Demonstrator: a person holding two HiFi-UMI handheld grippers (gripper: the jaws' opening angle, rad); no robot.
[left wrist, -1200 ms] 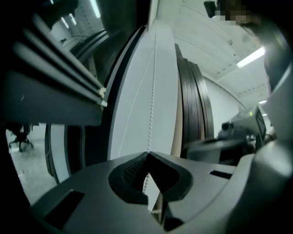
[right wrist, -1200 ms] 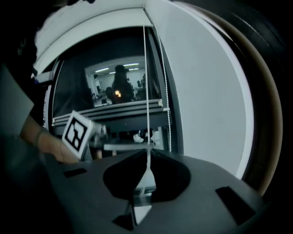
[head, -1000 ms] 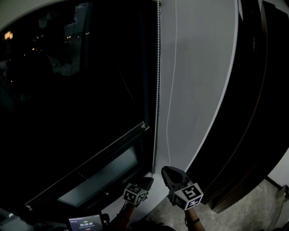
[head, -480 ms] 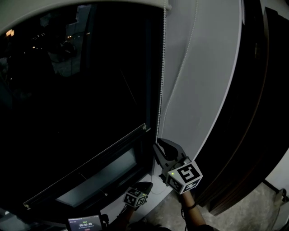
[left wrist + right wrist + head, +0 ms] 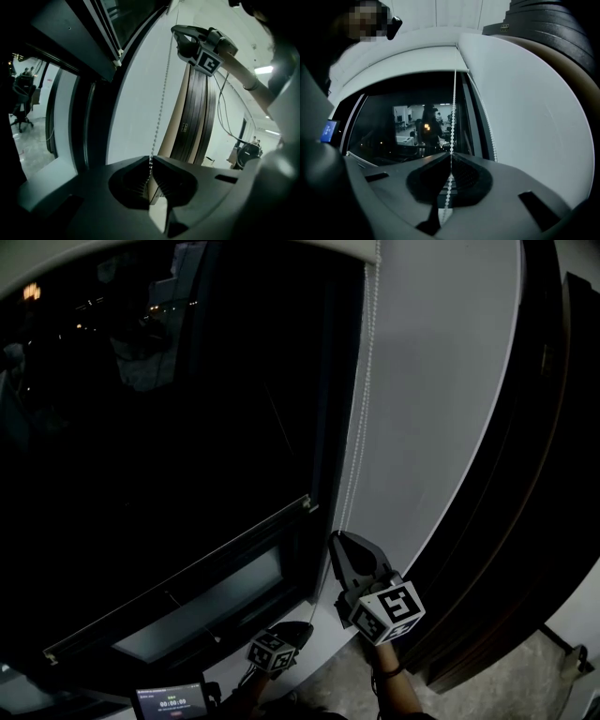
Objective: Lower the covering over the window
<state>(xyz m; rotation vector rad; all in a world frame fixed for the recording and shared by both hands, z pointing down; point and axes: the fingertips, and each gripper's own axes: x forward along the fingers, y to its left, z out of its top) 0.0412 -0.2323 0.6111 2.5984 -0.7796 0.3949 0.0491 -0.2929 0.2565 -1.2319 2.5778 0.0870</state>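
Right gripper, on a forearm rising from the lower edge, points up and left, jaws closed on the bead chain; left gripper sits lower, near the window's bottom corner, jaws likewise pinched on the chain; chain hangs along the right edge of the window; covering is a pale band across the window's top, dark glass bare below; marker cubes carry black square patterns; small screen shows digits, too small to read.
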